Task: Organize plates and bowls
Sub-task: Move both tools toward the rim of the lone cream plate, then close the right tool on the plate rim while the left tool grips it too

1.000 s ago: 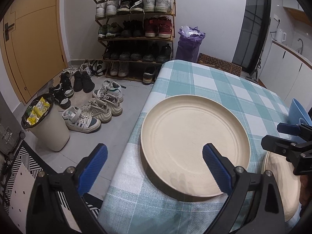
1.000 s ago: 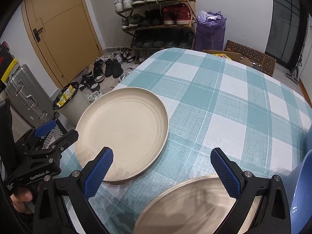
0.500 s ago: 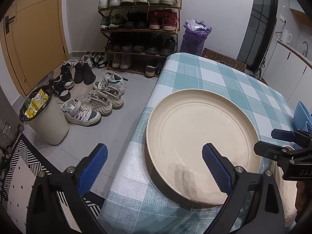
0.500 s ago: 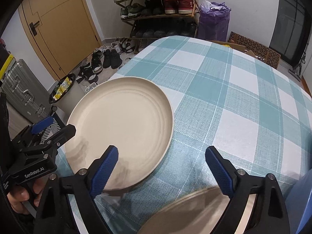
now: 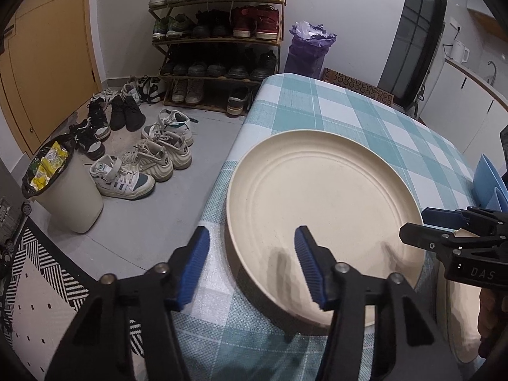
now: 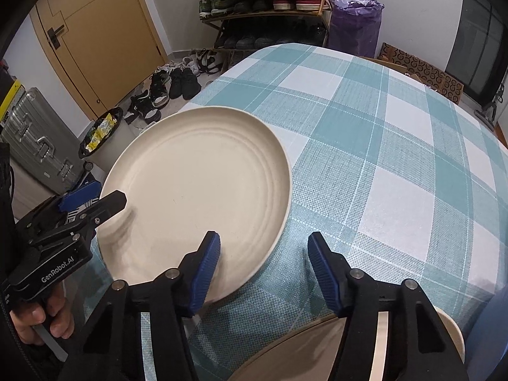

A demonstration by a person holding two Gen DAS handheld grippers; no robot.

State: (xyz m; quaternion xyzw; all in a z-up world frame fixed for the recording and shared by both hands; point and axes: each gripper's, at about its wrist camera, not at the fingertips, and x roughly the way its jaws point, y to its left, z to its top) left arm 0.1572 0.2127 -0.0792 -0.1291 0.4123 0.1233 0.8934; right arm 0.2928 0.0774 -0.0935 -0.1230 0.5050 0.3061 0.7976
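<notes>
A large cream plate (image 5: pixel 324 209) lies on the checked tablecloth at the table's left edge; it also shows in the right wrist view (image 6: pixel 197 190). My left gripper (image 5: pixel 252 263) is open, its jaws partly closed, straddling the plate's near-left rim. My right gripper (image 6: pixel 263 270) is open, its jaws straddling the plate's near-right rim. A second cream plate (image 6: pixel 301 355) lies under the right gripper, at the near edge. Blue bowls (image 5: pixel 487 184) stand at the right.
The teal checked table (image 6: pixel 397 146) stretches away. Left of it on the floor are shoes (image 5: pixel 143 165), a bin (image 5: pixel 63 190) and a shoe rack (image 5: pixel 216 31). A grey suitcase (image 6: pixel 35 139) stands by the wooden door.
Both grippers have narrowed their jaws from wide open. Both have moved in so their fingers straddle the big plate's near rim.
</notes>
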